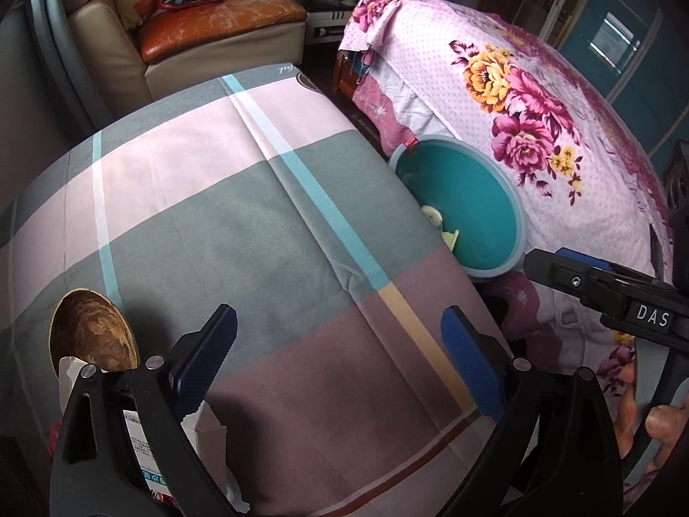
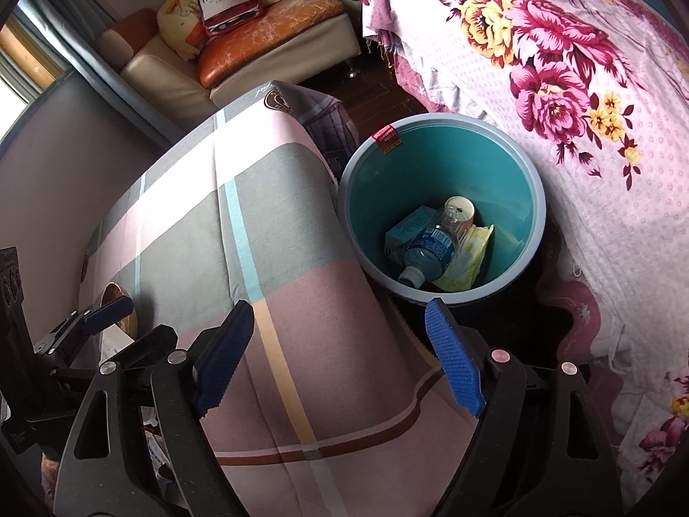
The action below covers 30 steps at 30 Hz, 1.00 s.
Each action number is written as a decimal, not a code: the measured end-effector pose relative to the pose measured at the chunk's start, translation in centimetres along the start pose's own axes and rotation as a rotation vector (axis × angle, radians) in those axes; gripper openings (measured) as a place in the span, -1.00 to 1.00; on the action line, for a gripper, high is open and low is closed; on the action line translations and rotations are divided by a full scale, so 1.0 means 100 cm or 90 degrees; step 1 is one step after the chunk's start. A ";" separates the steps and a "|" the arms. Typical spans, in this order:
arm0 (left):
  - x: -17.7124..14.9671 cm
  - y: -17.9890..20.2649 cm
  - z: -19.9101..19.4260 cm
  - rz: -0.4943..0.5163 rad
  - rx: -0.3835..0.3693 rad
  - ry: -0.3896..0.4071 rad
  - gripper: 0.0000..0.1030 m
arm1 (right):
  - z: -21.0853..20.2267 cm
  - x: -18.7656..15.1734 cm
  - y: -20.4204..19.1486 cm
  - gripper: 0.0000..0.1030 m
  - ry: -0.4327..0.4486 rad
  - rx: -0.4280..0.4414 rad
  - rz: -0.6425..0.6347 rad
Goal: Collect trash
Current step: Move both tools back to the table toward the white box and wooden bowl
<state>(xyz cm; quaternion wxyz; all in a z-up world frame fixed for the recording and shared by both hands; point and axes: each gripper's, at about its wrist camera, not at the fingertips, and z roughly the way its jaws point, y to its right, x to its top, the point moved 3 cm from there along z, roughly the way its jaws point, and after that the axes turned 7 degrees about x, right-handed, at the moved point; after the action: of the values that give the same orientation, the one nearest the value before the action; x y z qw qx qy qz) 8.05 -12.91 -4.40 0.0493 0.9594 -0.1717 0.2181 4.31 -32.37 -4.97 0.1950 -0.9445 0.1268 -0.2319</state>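
Observation:
A teal trash bin (image 2: 439,159) stands on the floor between the cloth-covered table (image 2: 241,232) and the bed; it also shows in the left wrist view (image 1: 473,198). Inside lie a plastic water bottle (image 2: 430,250), a teal carton (image 2: 407,228), a paper cup (image 2: 463,209) and yellow wrappers (image 2: 471,258). My right gripper (image 2: 340,362) is open and empty, above the table's edge near the bin. My left gripper (image 1: 340,362) is open and empty over the table. A torn white carton (image 1: 206,435) and printed packaging (image 1: 142,452) lie under its left finger.
A brown wooden bowl (image 1: 92,331) sits at the table's left. The bed with the floral pink cover (image 2: 581,107) is right of the bin. A sofa (image 2: 267,38) with cushions stands at the back. The right gripper shows in the left wrist view (image 1: 603,284).

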 end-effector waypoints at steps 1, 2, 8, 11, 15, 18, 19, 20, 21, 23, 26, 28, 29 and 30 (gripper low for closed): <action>-0.004 -0.006 -0.004 -0.002 0.002 0.003 0.86 | 0.002 -0.004 -0.008 0.52 -0.006 0.001 -0.009; -0.007 -0.013 -0.007 -0.005 0.006 0.004 0.86 | 0.003 -0.007 -0.015 0.52 -0.012 0.004 -0.018; -0.031 -0.053 -0.025 -0.028 0.021 0.009 0.87 | 0.018 -0.030 -0.061 0.52 -0.058 0.019 -0.073; -0.043 -0.069 -0.032 -0.038 0.022 0.012 0.87 | 0.025 -0.040 -0.083 0.52 -0.077 0.022 -0.102; -0.058 -0.095 -0.042 -0.048 0.039 0.019 0.87 | 0.032 -0.050 -0.110 0.52 -0.097 0.016 -0.145; -0.066 -0.120 -0.049 -0.064 0.054 0.029 0.87 | 0.037 -0.053 -0.132 0.52 -0.112 0.012 -0.184; -0.069 -0.130 -0.050 -0.071 0.061 0.030 0.87 | 0.040 -0.055 -0.140 0.52 -0.117 0.011 -0.199; -0.071 -0.140 -0.050 -0.079 0.067 0.030 0.87 | 0.042 -0.056 -0.148 0.52 -0.125 0.010 -0.215; -0.074 -0.151 -0.051 -0.088 0.070 0.029 0.87 | 0.045 -0.058 -0.157 0.52 -0.133 0.011 -0.231; -0.078 -0.171 -0.051 -0.105 0.077 0.026 0.87 | 0.053 -0.062 -0.175 0.54 -0.153 0.013 -0.264; -0.084 -0.200 -0.049 -0.135 0.088 0.021 0.87 | 0.068 -0.071 -0.204 0.63 -0.182 0.011 -0.317; -0.088 -0.217 -0.046 -0.156 0.091 0.017 0.87 | 0.078 -0.077 -0.222 0.63 -0.202 0.013 -0.351; -0.090 -0.225 -0.044 -0.165 0.091 0.015 0.87 | 0.083 -0.080 -0.231 0.63 -0.212 0.015 -0.370; -0.091 -0.233 -0.043 -0.175 0.091 0.013 0.87 | 0.088 -0.083 -0.240 0.63 -0.220 0.015 -0.389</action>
<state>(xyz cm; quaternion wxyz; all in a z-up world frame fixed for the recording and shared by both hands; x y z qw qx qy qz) 6.80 12.41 -4.94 0.0116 0.9727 -0.0224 0.2307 5.01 -5.50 -5.14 0.1460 -0.9618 -0.1994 -0.1177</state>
